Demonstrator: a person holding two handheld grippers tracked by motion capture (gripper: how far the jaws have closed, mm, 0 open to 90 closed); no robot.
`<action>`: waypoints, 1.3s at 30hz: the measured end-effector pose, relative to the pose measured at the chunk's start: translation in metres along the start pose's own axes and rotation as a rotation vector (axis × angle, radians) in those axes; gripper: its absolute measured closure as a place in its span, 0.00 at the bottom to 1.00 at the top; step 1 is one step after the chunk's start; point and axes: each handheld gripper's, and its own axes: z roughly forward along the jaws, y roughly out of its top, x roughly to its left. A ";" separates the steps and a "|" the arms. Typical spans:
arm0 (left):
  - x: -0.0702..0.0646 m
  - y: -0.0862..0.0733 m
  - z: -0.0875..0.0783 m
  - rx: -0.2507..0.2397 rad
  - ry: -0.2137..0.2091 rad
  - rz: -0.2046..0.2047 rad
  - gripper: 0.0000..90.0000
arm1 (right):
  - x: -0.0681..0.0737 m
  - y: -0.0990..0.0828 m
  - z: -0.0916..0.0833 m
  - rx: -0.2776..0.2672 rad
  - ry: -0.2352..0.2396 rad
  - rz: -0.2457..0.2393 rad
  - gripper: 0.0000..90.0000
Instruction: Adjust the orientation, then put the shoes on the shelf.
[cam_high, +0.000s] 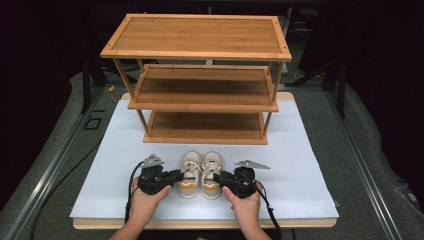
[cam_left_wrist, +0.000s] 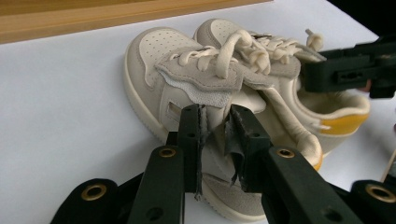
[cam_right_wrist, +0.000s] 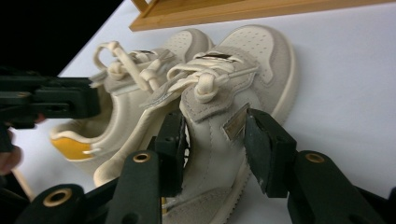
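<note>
Black plastic jaws of the left gripper (cam_left_wrist: 215, 135) are closed on the side wall of the left cream-and-grey child's sneaker (cam_left_wrist: 187, 88), pinching its leather between the pads. The right gripper (cam_right_wrist: 214, 140) has its jaws set around the outer side of the right cream-and-grey sneaker with a yellow heel patch (cam_right_wrist: 233, 93); a small gap shows at one pad, so I cannot tell whether it grips firmly. In the high view each hand holds its gripper low at the near edge, the left gripper (cam_high: 172, 177) and right gripper (cam_high: 218, 178) flanking the pair. The two shoes stand side by side, touching, long axes running front to back, toes pointing away toward the three-tier bamboo shoe rack (cam_high: 200, 75) just beyond them. All rests on a white sheet (cam_high: 310, 165) laid over a pale wooden tabletop; grey floor and dark surroundings lie around it.
</note>
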 end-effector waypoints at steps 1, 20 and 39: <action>0.001 0.000 0.000 0.000 -0.006 -0.004 0.83 | 0.001 -0.001 0.001 0.002 0.009 0.007 0.65; 0.004 -0.001 0.000 -0.018 -0.033 -0.029 0.80 | 0.000 0.001 0.003 0.009 0.003 -0.025 0.57; 0.006 -0.008 0.008 -0.068 0.003 -0.035 0.61 | 0.015 -0.002 0.001 -0.046 -0.153 -0.174 0.48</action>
